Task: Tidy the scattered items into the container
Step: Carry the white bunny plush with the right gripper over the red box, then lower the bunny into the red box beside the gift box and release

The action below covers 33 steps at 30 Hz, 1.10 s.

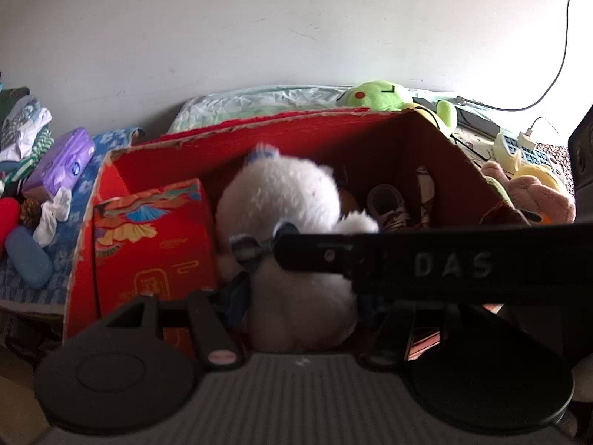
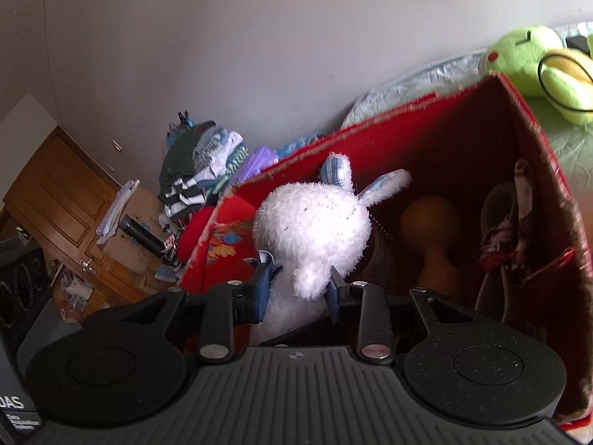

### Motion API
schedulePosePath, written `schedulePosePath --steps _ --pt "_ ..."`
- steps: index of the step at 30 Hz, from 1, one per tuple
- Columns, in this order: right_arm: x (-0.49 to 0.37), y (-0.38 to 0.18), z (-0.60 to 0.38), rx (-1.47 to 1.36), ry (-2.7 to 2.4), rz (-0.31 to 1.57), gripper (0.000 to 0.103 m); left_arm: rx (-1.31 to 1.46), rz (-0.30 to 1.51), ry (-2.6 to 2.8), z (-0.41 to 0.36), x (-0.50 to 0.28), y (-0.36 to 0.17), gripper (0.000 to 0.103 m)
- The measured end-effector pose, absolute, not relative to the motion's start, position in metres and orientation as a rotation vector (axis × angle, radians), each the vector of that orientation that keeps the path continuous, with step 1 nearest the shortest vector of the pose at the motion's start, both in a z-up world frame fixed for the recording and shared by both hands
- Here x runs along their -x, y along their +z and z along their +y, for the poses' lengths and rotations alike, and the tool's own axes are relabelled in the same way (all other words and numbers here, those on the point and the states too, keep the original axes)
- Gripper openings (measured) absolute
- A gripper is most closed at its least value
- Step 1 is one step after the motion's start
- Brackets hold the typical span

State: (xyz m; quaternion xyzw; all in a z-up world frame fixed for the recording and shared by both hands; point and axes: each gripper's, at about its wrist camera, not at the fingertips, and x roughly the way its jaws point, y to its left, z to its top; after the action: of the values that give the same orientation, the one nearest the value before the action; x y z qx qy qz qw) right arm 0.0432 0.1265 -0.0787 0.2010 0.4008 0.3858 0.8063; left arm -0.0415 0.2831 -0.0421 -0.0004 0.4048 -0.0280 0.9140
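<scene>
A white plush rabbit [image 1: 285,200] with blue checked ears sits inside the red cardboard box [image 1: 333,133]. My left gripper [image 1: 300,300] is shut on its lower body. My right gripper [image 2: 298,289] is shut on the rabbit [image 2: 315,222] near its neck and arm; it also shows in the left wrist view [image 1: 259,248], reaching in from the right. Inside the box [image 2: 426,122] are also a small red patterned box [image 1: 152,237], a shoe [image 2: 500,222] and a tan rounded object [image 2: 433,230].
A green plush [image 1: 381,94] lies behind the box, a pink plush [image 1: 533,193] to its right. A purple tissue pack [image 1: 63,159], blue case [image 1: 27,256], crumpled tissue and folded clothes [image 2: 200,159] lie on the left. A wooden cabinet [image 2: 55,200] stands far left.
</scene>
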Motion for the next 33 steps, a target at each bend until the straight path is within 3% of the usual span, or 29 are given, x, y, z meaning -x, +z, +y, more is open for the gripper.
schedulePosePath --steps 8,13,22,26,28,33 --pt "-0.050 -0.085 0.138 -0.405 0.824 0.907 0.038 0.049 0.851 -0.074 0.294 0.039 -0.044 0.067" --pt "-0.049 -0.084 0.134 -0.428 0.822 0.936 0.052 0.031 0.849 -0.079 0.293 0.040 -0.042 0.068" --pt "-0.044 -0.069 0.120 -0.426 0.769 0.874 0.055 0.037 0.818 -0.085 0.294 0.044 -0.029 0.068" --pt "-0.045 -0.068 0.114 -0.454 0.731 0.863 0.049 0.035 0.824 -0.093 0.291 0.044 -0.029 0.068" --pt "-0.046 -0.068 0.116 -0.446 0.730 0.871 0.037 0.037 0.822 -0.096 0.290 0.045 -0.028 0.068" --pt "-0.040 -0.068 0.125 -0.402 0.756 0.893 0.033 0.015 0.846 -0.064 0.286 0.041 -0.028 0.069"
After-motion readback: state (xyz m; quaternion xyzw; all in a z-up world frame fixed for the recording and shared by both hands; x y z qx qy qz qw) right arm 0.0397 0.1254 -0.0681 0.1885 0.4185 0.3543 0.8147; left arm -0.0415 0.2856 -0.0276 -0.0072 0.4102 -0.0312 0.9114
